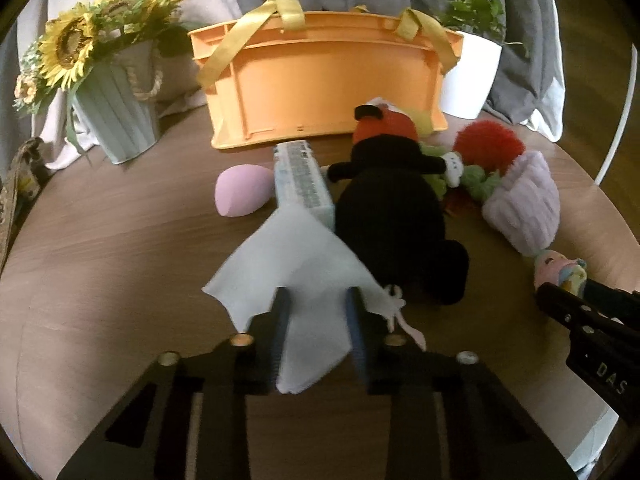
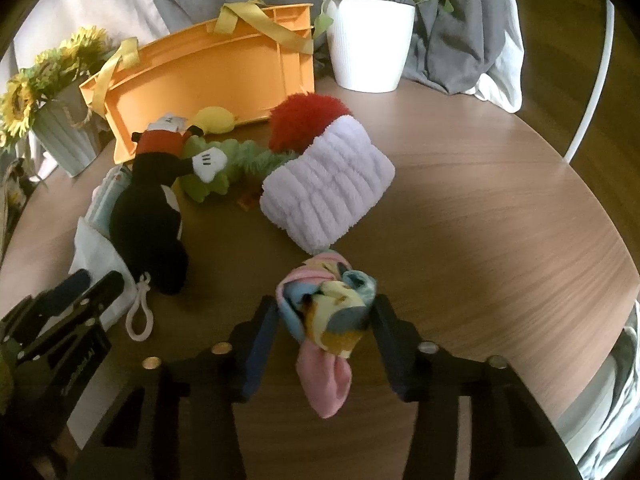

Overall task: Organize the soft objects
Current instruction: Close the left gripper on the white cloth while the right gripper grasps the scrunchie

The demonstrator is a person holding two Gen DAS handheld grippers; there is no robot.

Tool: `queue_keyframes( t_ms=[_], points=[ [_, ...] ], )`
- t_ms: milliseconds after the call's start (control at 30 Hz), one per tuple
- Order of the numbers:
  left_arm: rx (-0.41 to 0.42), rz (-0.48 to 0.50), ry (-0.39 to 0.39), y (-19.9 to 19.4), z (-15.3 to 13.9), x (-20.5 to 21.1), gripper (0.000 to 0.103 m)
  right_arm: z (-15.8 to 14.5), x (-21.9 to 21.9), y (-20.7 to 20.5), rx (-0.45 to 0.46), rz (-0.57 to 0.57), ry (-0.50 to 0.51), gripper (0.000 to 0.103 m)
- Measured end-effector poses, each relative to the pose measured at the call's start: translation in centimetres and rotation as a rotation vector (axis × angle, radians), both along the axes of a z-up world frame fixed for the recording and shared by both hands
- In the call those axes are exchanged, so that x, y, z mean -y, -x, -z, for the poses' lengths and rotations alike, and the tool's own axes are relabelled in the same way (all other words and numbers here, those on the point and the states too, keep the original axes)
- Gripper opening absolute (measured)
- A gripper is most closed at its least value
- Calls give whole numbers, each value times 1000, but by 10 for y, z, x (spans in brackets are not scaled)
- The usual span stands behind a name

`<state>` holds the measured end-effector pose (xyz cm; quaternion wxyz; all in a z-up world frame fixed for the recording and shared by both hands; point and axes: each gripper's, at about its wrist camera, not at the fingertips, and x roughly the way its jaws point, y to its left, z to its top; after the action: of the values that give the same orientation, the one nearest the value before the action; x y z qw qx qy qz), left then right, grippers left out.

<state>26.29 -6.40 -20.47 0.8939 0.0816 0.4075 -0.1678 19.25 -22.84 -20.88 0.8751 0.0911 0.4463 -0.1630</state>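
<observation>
My left gripper [image 1: 316, 304] is shut on a white tissue [image 1: 292, 264] pulled from a tissue pack [image 1: 300, 176] on the round wooden table. My right gripper [image 2: 326, 312] is shut on a rolled pastel sock bundle [image 2: 328, 312], just above the table. Beside the tissue lies a black and red mouse plush [image 1: 392, 200] [image 2: 152, 200]. Behind it are a green plush [image 2: 224, 164], a red fluffy ball [image 2: 304, 120], a lilac towel roll [image 2: 328, 188] and a yellow soft toy [image 2: 216, 120]. A pink sponge egg [image 1: 240, 192] lies left of the pack. An orange crate [image 1: 320, 88] with yellow straps stands behind.
A pail of sunflowers [image 1: 116, 116] stands at the back left, a white plant pot [image 2: 370, 48] at the back right. Grey cloth hangs behind the table. The table edge [image 2: 600, 240] curves round on the right, by a white chair frame.
</observation>
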Motion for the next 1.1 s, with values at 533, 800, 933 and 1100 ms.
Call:
queue_keyframes(
  t_ms=[533,800,933,1100],
  points=[
    [2,0,14,4,-9,-3,44,-11,-8,4,24,-35,-16,42],
    [33,-27,0,-7,-7,-8,66,-12,-19,-4,29,-61,-19,42],
    [23,-28,-7,-13,1,-8,66,-11,-25,-9,26,-72,-21,42],
    [-6,0,40,-15,2,-10,41,-10,-26,-10,24,-70,-23,42]
  ],
)
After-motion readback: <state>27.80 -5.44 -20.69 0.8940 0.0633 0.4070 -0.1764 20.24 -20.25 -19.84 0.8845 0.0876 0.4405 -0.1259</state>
